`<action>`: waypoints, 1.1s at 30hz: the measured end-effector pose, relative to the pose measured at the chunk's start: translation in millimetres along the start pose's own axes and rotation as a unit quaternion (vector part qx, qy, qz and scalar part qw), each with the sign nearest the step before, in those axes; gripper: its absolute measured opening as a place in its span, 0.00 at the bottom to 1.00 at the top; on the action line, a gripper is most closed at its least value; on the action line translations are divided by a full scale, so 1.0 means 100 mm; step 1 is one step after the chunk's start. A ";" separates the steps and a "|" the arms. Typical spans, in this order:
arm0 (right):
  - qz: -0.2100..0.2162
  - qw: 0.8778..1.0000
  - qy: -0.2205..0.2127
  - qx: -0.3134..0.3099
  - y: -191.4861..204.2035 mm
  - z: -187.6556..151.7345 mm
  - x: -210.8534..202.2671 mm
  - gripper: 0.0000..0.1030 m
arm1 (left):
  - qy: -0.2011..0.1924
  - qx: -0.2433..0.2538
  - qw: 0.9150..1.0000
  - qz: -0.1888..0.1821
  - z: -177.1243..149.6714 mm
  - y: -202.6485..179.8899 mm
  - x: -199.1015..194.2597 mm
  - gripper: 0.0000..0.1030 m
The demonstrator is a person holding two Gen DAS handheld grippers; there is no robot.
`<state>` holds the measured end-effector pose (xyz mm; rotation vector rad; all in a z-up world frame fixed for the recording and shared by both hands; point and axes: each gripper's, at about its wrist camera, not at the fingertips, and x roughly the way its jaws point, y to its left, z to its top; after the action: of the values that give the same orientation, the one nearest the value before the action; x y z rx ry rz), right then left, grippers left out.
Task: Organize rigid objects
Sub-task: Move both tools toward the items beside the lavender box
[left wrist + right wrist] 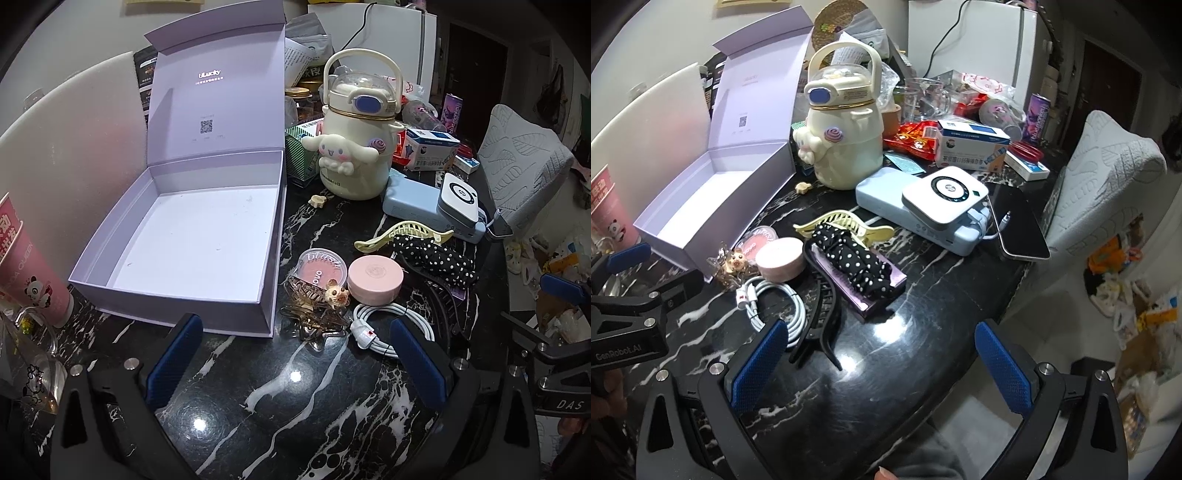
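An open, empty lilac box [192, 236] with its lid raised stands on the black marble table [295, 398]; it also shows in the right wrist view [713, 199]. Right of it lie a blush compact [322, 266], a pink round case [375, 275], amber hair clips [314, 314], a white cable [391, 325], a yellow claw clip [402, 234] and a dotted scrunchie [432, 258]. A black claw clip [822, 314] lies by the right gripper. My left gripper [295, 339] is open and empty, just short of the clips. My right gripper [882, 339] is open and empty above bare table.
A cream Cinnamoroll bottle [354, 147] stands behind the small items. A blue power bank with a white charger [942, 203] and a phone [1023, 225] lie at the right. Medicine boxes [971, 144] and clutter fill the back. A pink cup [26, 266] stands left of the box.
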<state>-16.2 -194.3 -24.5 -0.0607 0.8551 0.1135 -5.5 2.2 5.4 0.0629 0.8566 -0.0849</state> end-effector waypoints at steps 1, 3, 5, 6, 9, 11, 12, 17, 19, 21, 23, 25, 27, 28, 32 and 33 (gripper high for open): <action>0.000 1.000 0.000 0.000 0.00 0.00 0.00 1.00 | 0.000 0.000 1.000 -0.001 0.00 0.00 0.00 1.00; 0.000 1.000 0.000 0.000 0.00 0.00 0.00 1.00 | 0.001 0.001 1.000 -0.001 0.00 -0.01 0.00 1.00; 0.001 1.000 0.001 -0.001 0.00 0.00 0.01 1.00 | 0.001 0.001 1.000 -0.001 0.00 -0.01 0.00 1.00; 0.002 1.000 0.000 -0.001 0.00 0.00 0.00 1.00 | 0.001 0.000 1.000 -0.001 0.00 -0.01 0.00 1.00; 0.004 1.000 -0.001 -0.002 0.01 0.00 -0.01 1.00 | 0.001 -0.001 1.000 -0.001 0.01 0.00 0.00 1.00; 0.004 1.000 -0.003 -0.004 0.02 0.00 -0.02 1.00 | 0.002 -0.001 1.000 -0.002 0.01 0.00 0.00 1.00; 0.004 1.000 -0.004 -0.005 0.02 0.00 -0.02 1.00 | 0.002 -0.001 1.000 -0.002 0.01 0.01 0.00 1.00; 0.006 1.000 -0.004 -0.006 0.03 0.00 -0.03 1.00 | 0.002 0.000 1.000 -0.004 0.00 0.00 0.00 1.00; 0.007 1.000 -0.003 -0.006 0.02 0.00 -0.03 1.00 | 0.002 0.000 1.000 -0.005 0.00 0.00 0.00 1.00; 0.008 1.000 -0.003 -0.006 0.02 0.00 -0.03 1.00 | 0.002 -0.001 1.000 -0.006 0.00 -0.01 -0.01 1.00; 0.008 1.000 -0.003 -0.006 0.02 0.00 -0.03 1.00 | 0.002 0.000 1.000 -0.006 0.00 -0.01 -0.01 1.00; 0.008 1.000 -0.002 -0.006 0.02 0.00 -0.03 1.00 | 0.001 0.001 1.000 -0.005 0.00 -0.01 -0.02 1.00; 0.008 1.000 -0.002 -0.006 0.02 0.00 -0.03 1.00 | 0.001 0.001 1.000 -0.006 0.00 -0.01 -0.02 1.00; 0.008 1.000 -0.003 -0.006 0.02 0.00 -0.03 1.00 | 0.001 0.000 1.000 -0.006 0.00 -0.01 -0.02 1.00; 0.010 1.000 -0.003 -0.007 0.02 0.00 -0.03 1.00 | -0.001 0.001 1.000 -0.005 0.02 -0.03 -0.04 1.00; 0.010 1.000 -0.003 -0.007 0.02 0.00 -0.03 1.00 | -0.001 0.002 1.000 -0.005 0.03 -0.04 -0.04 1.00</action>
<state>-18.5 -192.8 -22.4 -0.0646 0.8499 0.1392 -6.6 -1.4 10.3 0.0617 0.8541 -0.0948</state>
